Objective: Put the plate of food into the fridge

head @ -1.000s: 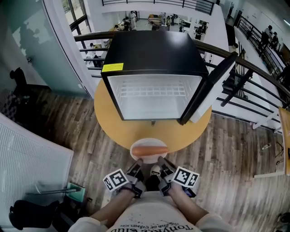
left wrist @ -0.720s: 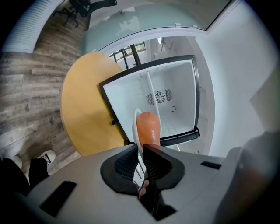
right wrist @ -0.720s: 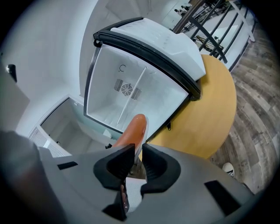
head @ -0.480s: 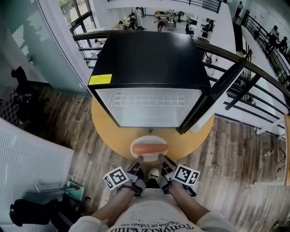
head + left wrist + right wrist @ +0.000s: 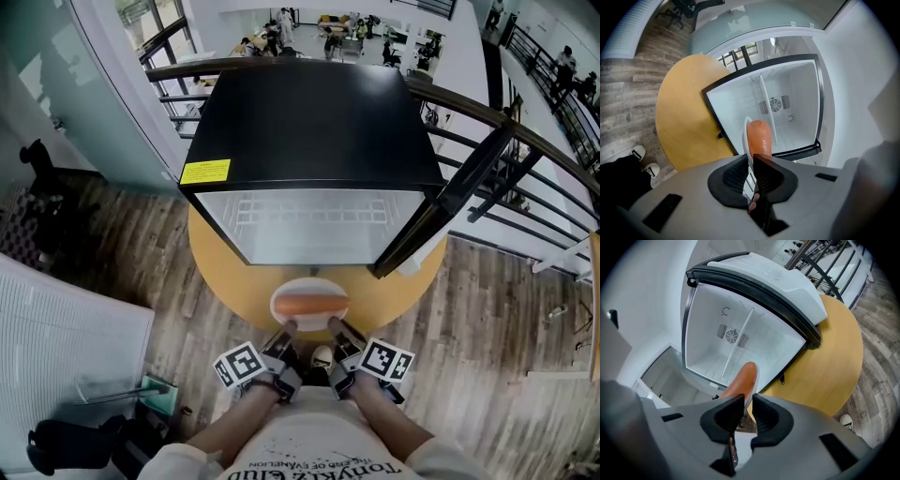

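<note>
A white plate (image 5: 309, 292) carrying an orange-red sausage (image 5: 309, 304) hangs over the near edge of the round yellow table (image 5: 225, 272). My left gripper (image 5: 285, 329) is shut on the plate's near-left rim and my right gripper (image 5: 335, 327) on its near-right rim. In the left gripper view the pads (image 5: 740, 176) pinch the thin rim, with the sausage (image 5: 758, 137) just beyond. The right gripper view shows its pads (image 5: 765, 417) clamped on the rim below the sausage (image 5: 740, 382). The black mini fridge (image 5: 314, 117) stands on the table ahead, its white inside (image 5: 314, 225) showing.
The fridge door (image 5: 441, 211) swings out to the right. A wire shelf (image 5: 314, 211) crosses the fridge interior. Metal railing (image 5: 525, 141) runs behind and to the right. A white panel (image 5: 66, 328) and a dark bag (image 5: 66, 441) lie on the wood floor at left.
The fridge looks larger and nearer in the head view. The plate stays held between both grippers, slightly closer to the fridge opening.
</note>
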### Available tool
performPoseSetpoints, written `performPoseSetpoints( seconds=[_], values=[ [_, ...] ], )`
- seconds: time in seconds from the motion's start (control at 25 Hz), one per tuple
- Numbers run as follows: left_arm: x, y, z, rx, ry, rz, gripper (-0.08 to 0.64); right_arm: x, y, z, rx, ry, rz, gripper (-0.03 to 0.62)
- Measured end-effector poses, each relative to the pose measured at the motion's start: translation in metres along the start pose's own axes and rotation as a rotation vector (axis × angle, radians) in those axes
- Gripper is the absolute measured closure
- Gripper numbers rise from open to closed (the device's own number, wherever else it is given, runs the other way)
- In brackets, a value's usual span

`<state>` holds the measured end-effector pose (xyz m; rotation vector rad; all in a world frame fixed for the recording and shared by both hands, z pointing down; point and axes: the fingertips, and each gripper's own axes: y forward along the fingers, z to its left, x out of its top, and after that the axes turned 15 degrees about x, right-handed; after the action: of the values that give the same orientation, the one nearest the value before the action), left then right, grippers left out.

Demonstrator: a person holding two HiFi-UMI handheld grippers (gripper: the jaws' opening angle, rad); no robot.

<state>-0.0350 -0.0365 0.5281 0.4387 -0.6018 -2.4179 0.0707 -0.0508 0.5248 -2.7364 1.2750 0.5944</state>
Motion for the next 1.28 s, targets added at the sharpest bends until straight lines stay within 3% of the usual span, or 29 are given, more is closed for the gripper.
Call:
performPoseSetpoints(
  seconds=[0.32, 1.28],
  values=[
    [0.015, 0.012, 0.002, 0.003, -0.022, 0.048, 0.512, 0.004, 0.015, -0.006, -0.038, 0.006, -0.035, 0.523],
    [0.070, 0.093, 0.008, -0.045, -0.049, 0.044, 0.515, 0.052, 0.078, -0.055, -0.065, -0.038, -0.100, 0.523]
  ],
)
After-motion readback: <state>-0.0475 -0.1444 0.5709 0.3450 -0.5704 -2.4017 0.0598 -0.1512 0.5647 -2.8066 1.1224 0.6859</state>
